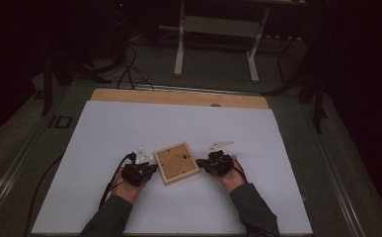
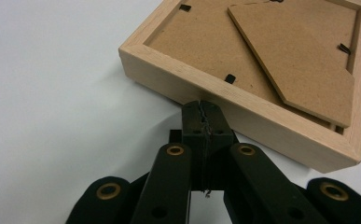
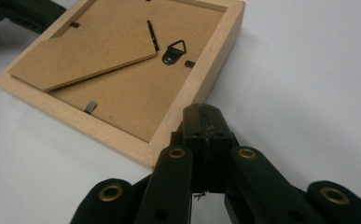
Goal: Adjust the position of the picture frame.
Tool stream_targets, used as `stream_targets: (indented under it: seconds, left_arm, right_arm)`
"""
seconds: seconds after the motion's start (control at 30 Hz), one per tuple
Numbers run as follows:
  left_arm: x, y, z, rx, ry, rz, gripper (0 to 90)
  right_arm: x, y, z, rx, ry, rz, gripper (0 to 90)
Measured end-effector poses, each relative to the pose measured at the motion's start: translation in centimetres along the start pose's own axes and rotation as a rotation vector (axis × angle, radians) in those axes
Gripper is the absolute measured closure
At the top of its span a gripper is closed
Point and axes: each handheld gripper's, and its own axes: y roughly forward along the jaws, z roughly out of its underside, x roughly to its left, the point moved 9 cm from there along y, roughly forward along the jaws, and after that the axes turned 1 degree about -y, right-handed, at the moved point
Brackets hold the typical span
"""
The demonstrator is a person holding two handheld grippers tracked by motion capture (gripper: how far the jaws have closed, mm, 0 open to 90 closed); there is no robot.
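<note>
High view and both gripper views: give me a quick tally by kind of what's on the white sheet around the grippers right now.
Wooden picture frame, lying back side up: 1
Black grippers, jaws shut, tips at the frame's edges: 2, left gripper and right gripper
Black hanging hook on the frame's backing: 1
Total: 4

A white sheet (image 1: 129, 128) is covering the table (image 1: 178, 97), leaving a strip of bare wood showing along the far edge. A wooden picture frame (image 1: 176, 162) is lying face down near the middle of the sheet, its brown backing facing up.
</note>
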Motion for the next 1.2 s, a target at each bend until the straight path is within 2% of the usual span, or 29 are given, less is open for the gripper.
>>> stream_targets:
  seconds: [0.13,0.2,0.4,0.53,0.67,1.2]
  left_arm:
    - [-1.4,-0.6,0.7,0.005,-0.01,0.031,90.0]
    - [-1.6,-0.7,0.8,0.015,0.004,0.021,90.0]
    - [-1.1,-0.4,0.5,0.006,-0.019,0.022,90.0]
    - [-0.6,-0.1,0.2,-0.004,-0.036,0.019,90.0]
    - [-0.2,0.1,-0.2,0.013,-0.021,-0.007,90.0]
    - [1.2,0.0,-0.1,0.015,-0.054,-0.032,90.0]
  right_arm:
    - [0.4,-0.4,0.6,0.0,-0.01,-0.016,89.6]
    - [0.7,-0.6,0.9,-0.001,-0.012,-0.022,89.6]
    - [1.3,-1.0,1.5,-0.003,-0.029,-0.024,89.7]
    - [1.5,-1.1,1.6,-0.003,-0.024,-0.026,89.7]
    - [1.8,-1.1,1.7,-0.006,-0.026,-0.027,89.7]
    - [2.8,-0.2,1.1,-0.005,-0.032,-0.03,89.6]
